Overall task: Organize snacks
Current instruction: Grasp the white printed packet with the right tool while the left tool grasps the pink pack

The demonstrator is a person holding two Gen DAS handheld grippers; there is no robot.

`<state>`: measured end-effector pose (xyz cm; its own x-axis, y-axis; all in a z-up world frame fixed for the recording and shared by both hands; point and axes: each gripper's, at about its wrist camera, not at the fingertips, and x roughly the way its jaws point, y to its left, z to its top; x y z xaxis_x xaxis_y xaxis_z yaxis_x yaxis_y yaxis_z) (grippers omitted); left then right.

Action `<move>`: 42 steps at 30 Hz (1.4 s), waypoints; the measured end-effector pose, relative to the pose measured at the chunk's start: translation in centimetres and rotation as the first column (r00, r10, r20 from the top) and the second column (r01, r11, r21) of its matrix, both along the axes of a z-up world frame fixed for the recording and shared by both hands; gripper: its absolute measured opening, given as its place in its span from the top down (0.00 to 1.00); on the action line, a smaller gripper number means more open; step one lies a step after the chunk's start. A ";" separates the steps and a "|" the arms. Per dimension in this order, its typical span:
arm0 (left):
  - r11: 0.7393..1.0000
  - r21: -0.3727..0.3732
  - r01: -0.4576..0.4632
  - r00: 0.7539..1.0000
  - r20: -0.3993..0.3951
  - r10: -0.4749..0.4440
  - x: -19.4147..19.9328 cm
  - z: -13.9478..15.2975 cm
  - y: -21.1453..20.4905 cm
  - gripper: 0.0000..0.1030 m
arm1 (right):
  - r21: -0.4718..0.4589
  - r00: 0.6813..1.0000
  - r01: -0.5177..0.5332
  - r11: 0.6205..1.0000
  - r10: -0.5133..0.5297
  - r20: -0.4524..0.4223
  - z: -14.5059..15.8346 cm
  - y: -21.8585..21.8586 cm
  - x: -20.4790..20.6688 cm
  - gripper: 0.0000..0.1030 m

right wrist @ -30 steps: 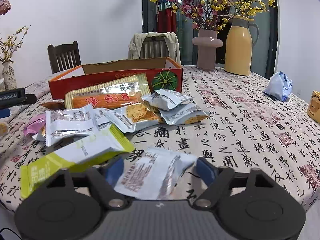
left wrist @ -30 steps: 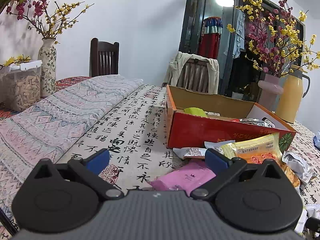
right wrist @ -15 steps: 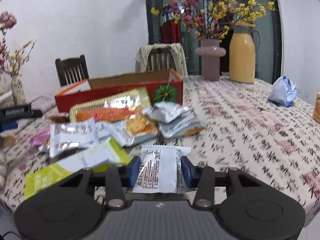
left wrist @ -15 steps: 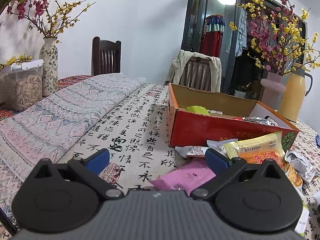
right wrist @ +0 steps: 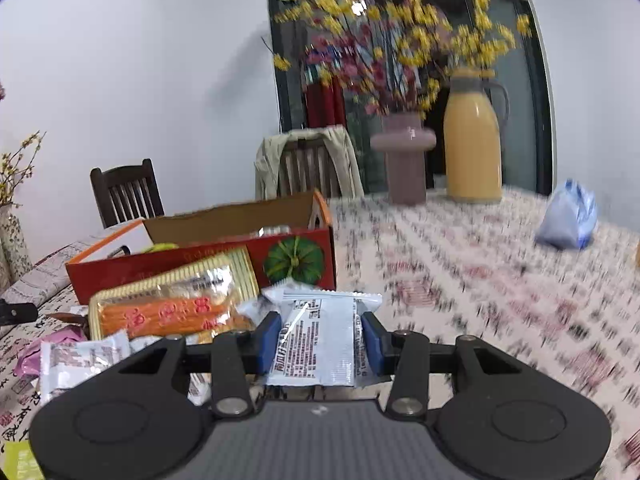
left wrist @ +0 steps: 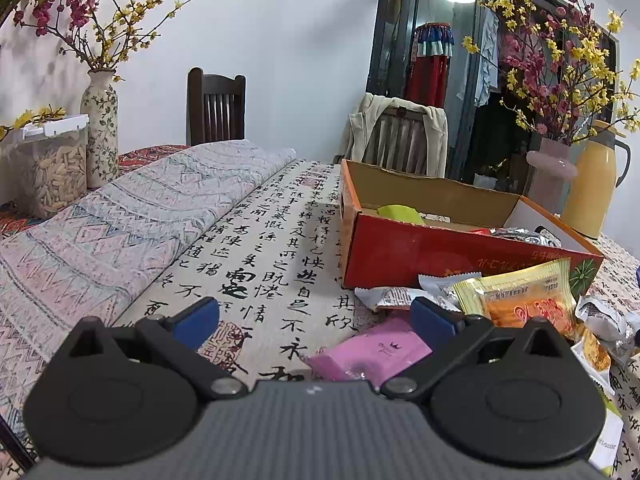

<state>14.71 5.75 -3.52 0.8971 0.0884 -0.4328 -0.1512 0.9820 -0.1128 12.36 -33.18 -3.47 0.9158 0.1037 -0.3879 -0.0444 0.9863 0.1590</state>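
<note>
With the right hand-held gripper (right wrist: 320,334) clamped on a white snack packet (right wrist: 316,340), its blue pads pressing both long edges, we hold the packet clear of the desk (right wrist: 460,280) in front of the red box (right wrist: 200,268). We judge the step to be carrying it into that box. We should keep the squeeze light so the contents do not crush, pass above the orange-and-yellow pack (right wrist: 172,304) leaning on the box front, and let go only once past the wall. Our left hand-held gripper (left wrist: 314,316) sits released and empty near the pink packet (left wrist: 376,348).
</note>
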 end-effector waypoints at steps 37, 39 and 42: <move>0.985 0.058 0.163 0.957 -0.250 -0.144 2.1 -0.6 -2.6 0.40 | 0.099 0.998 -0.058 0.993 0.057 0.013 -0.5 -1.2 -0.3 0.59; 0.985 0.071 0.158 0.966 -0.220 -0.139 1.1 -0.1 -2.7 0.40 | 0.097 0.998 -0.059 0.994 0.058 0.014 -0.5 -1.1 -0.3 0.59; 0.985 0.090 0.147 0.977 -0.167 -0.130 -0.5 1.1 -2.8 0.40 | 0.087 0.998 -0.055 0.995 0.054 0.020 -0.4 -1.0 -0.5 0.59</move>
